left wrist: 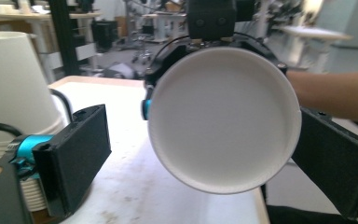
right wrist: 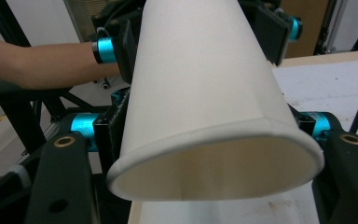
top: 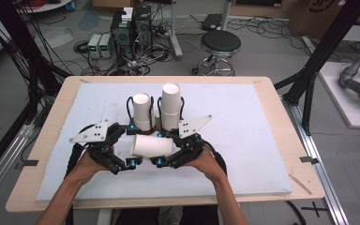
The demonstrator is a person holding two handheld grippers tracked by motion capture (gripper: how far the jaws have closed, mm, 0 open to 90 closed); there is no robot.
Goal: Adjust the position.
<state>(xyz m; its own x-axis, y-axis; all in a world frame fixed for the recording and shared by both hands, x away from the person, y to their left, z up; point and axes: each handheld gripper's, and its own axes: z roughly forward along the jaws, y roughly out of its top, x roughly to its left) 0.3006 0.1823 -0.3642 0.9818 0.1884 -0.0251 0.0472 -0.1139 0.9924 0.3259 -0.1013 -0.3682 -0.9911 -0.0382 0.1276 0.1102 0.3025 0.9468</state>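
Nearest the person, both hands rest low over the front of the counter [top: 51,154], each bearing a claw turned inward toward the other. The right claw [top: 161,149] is clamped on a white paper cup [top: 152,146] that lies on its side in the air between the two hands; in the right gripper view the cup's open rim [right wrist: 214,161] is squeezed into an oval by the jaws on either flank, which suggests a firm pinch near the mouth meant to keep the light cup from slipping. The left claw [top: 132,146] faces the cup's closed base [left wrist: 223,119], and its jaws stand wide on either side of that base without pressing it, so the cup hangs from the right claw alone. This looks like a handover or a release, with the left claw let go while the right carries the load. Just beyond the hands stand two stacks of white cups, a shorter stack [top: 142,110] to the left and a taller stack [top: 170,107] to the right, upright and close together in a dark holder. Judging by that, the held cup is probably bound for one of them. Farther off, past the counter's edge, a black stool [top: 220,44] and cabled electronics sit on the floor.
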